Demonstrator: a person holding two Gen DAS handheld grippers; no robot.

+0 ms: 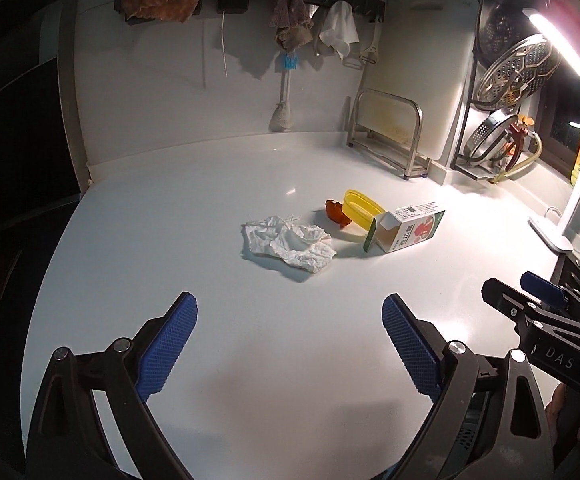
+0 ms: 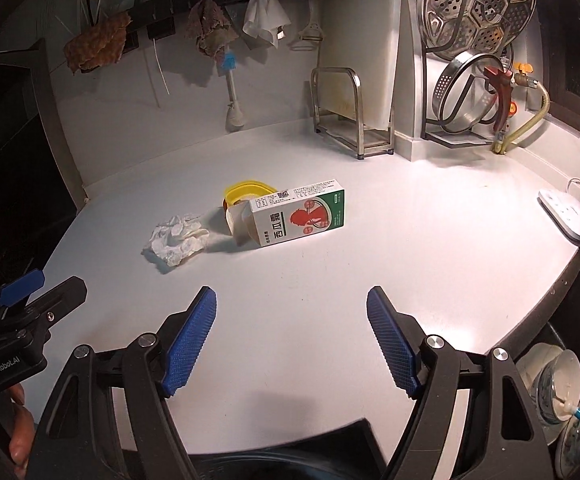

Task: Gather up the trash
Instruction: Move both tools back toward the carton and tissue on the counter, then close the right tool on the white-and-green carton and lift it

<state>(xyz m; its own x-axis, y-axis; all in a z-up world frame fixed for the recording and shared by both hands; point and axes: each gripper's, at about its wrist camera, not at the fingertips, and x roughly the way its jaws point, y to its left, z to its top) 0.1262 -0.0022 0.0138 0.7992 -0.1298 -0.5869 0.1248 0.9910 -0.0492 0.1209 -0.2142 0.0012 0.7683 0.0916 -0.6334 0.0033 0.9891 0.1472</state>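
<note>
Nothing is collected yet: the crumpled tissue (image 1: 290, 242), carton (image 1: 406, 226) and yellow lid (image 1: 362, 206) lie on the counter (image 1: 250, 340); left gripper (image 1: 290, 344) and right gripper (image 2: 292, 340) are spread, empty.

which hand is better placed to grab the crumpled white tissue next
Left, probably. The crumpled white paper tissue lies almost straight ahead of the open left tongs; for the right tongs it sits off to the left, with the green-and-white carton more directly ahead.

The desk (image 1: 194, 208) looks smooth, white and slightly glossy. The tissue (image 1: 288, 242) is crumpled soft paper. The carton (image 2: 302, 212) is printed glossy cardboard. The yellow lid (image 1: 362, 205) looks like smooth plastic. The far rack (image 2: 340, 110) is shiny metal.
</note>
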